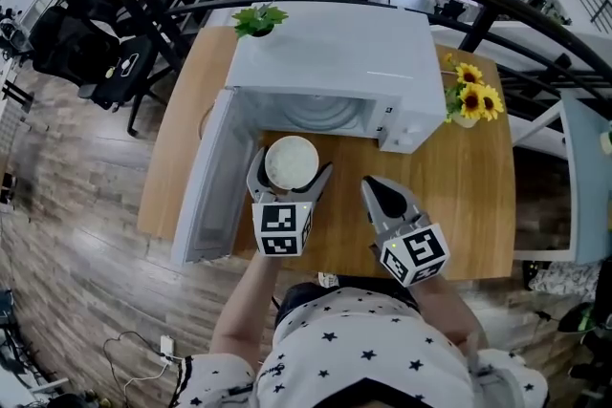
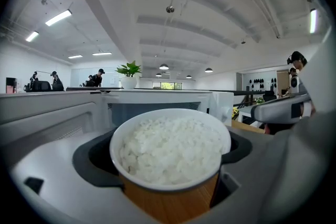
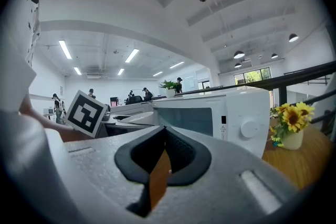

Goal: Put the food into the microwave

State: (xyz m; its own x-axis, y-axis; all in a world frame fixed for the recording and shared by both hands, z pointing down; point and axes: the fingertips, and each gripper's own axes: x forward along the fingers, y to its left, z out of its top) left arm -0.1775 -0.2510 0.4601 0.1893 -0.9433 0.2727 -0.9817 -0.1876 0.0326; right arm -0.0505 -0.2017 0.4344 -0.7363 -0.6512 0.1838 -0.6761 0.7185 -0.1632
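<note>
While we clamp the bowl of rice [image 2: 170, 150] in the left gripper [image 1: 291, 169] before the open microwave [image 1: 335, 53], our right gripper [image 1: 375, 187] hangs just beside, jaws together, empty.

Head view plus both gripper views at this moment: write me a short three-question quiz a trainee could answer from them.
1. True or false: the microwave has its door swung open.
2. What does the left gripper hold? A an empty cup; B a bowl of rice; C a plate of noodles.
3. Fill in: the right gripper has its jaws ___, with nothing between them.
Key: 1 true; 2 B; 3 together.
</note>
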